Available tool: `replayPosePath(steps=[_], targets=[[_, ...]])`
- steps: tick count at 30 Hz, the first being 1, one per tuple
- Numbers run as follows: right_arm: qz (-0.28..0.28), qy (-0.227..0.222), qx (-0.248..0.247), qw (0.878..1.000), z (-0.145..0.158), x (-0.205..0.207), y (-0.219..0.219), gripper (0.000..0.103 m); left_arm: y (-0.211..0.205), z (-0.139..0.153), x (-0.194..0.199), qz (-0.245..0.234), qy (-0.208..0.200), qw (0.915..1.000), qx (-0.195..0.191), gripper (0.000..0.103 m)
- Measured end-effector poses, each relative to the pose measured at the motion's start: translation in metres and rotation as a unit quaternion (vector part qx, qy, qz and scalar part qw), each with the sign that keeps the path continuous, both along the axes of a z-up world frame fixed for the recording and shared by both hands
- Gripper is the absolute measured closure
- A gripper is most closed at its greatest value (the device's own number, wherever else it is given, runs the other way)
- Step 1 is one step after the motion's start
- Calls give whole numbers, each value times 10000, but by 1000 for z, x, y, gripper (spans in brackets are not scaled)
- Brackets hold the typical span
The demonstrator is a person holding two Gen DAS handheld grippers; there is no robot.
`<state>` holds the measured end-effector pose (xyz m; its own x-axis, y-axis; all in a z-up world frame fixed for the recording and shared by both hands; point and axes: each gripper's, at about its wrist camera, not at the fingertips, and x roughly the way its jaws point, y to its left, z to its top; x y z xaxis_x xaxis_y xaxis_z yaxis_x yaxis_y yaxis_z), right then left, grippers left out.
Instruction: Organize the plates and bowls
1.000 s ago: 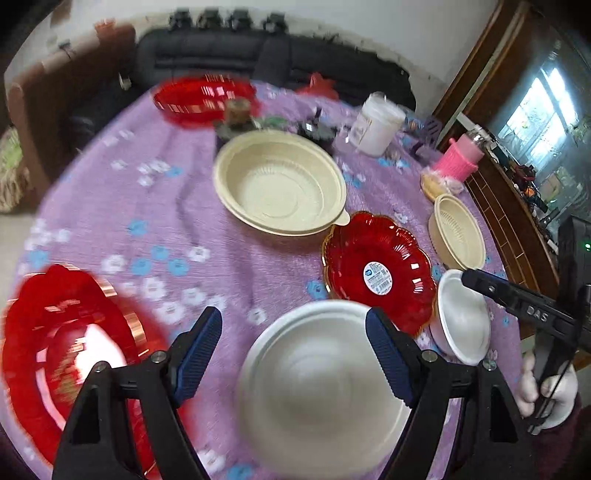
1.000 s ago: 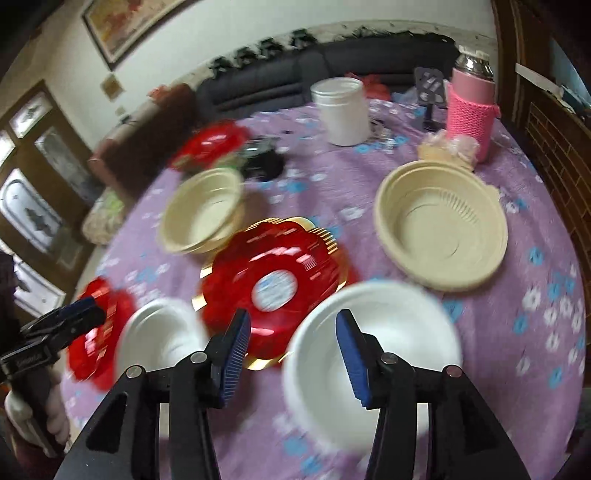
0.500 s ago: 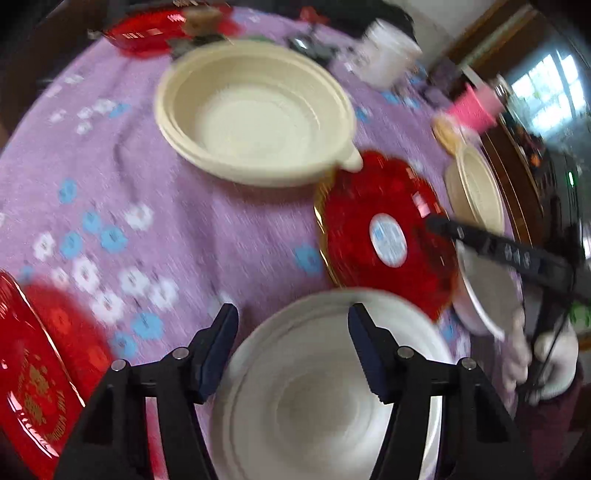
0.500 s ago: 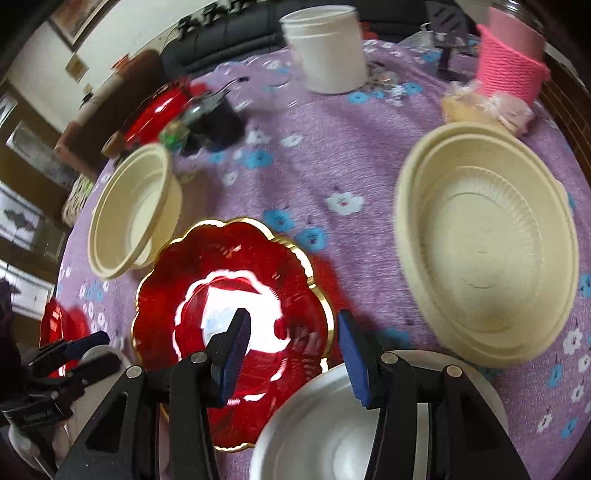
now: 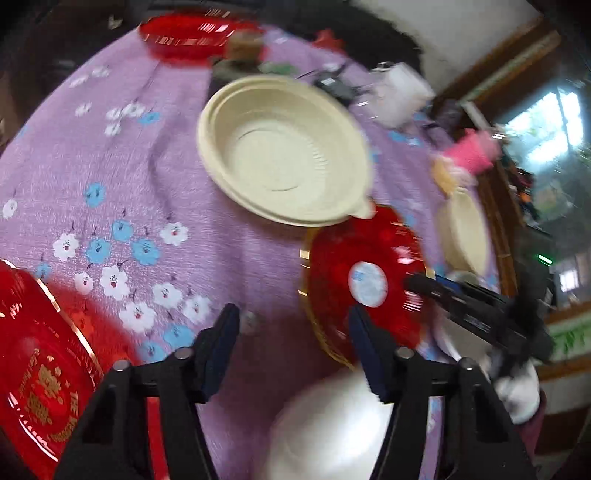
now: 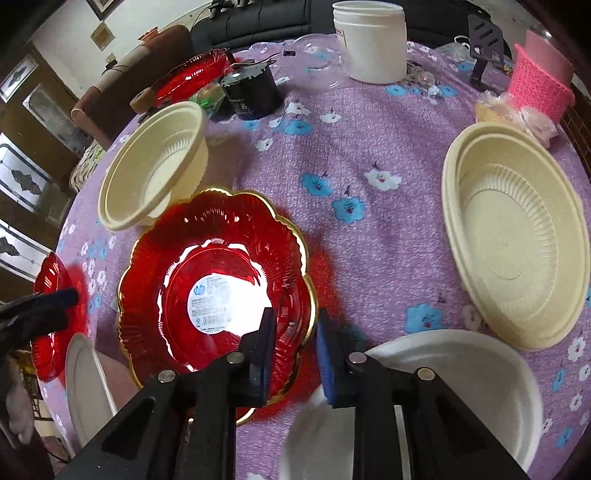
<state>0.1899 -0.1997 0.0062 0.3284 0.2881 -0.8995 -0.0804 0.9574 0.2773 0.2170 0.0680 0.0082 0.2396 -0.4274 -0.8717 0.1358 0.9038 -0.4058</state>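
A red gold-rimmed plate (image 6: 218, 291) lies mid-table. My right gripper (image 6: 293, 345) straddles its near right rim, jaws narrowed around the rim with a small gap. A white bowl (image 6: 424, 402) sits just right of it. My left gripper (image 5: 291, 347) is open and empty above the cloth, left of the red plate (image 5: 365, 284), with a white bowl (image 5: 328, 428) below it. A wide cream bowl (image 5: 284, 158) is beyond; it also shows in the right wrist view (image 6: 517, 247). A deep cream bowl (image 6: 155, 181) stands at left.
A red patterned plate (image 5: 33, 391) lies at the left edge, another red dish (image 5: 195, 33) at the far side. A white jar (image 6: 369, 37), black can (image 6: 251, 92) and pink-sleeved flask (image 6: 539, 85) stand at the back. A second white bowl (image 6: 88, 384) sits near left.
My right gripper moved down onto the red plate's rim and narrowed its jaws. My left gripper swung back from the white bowl, which now lies lower right in its view.
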Motion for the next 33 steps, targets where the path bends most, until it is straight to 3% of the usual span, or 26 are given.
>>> replayPosePath(steps=[1, 4, 6, 8, 9, 12, 18, 22, 28, 33], targets=[[-69, 21, 83, 9999, -1, 0, -1, 79, -2, -9, 5, -12, 134, 9999, 9, 61], [-152, 85, 250, 9995, -5, -2, -2, 79, -8, -28, 18, -34, 411, 9991, -7, 65], [-188, 158, 368, 9990, -9, -2, -2, 78, -15, -24, 23, -127, 246, 9996, 41, 65], [-244, 109, 411, 9988, -9, -4, -1, 78, -23, -25, 22, -269, 295, 9991, -155, 66], [-260, 90, 433, 9987, -9, -5, -1, 78, -29, -26, 18, -355, 293, 9988, -183, 72], [-366, -45, 581, 9976, -7, -10, -4, 78, -48, -24, 9, -534, 152, 9984, 138, 74], [-599, -618, 724, 9937, 24, -28, -16, 80, -53, -3, -8, -647, -180, 9977, 19, 74], [-644, -1085, 554, 9905, 55, -41, -14, 81, -55, 21, -20, -676, -522, 9963, 41, 74], [-634, -1611, 498, 9836, 96, -64, -4, 81, -34, 49, -34, -546, -819, 9951, -111, 74], [-519, -1793, 559, 9808, 113, -81, 12, 80, -9, 65, -57, -336, -990, 9942, -272, 74]])
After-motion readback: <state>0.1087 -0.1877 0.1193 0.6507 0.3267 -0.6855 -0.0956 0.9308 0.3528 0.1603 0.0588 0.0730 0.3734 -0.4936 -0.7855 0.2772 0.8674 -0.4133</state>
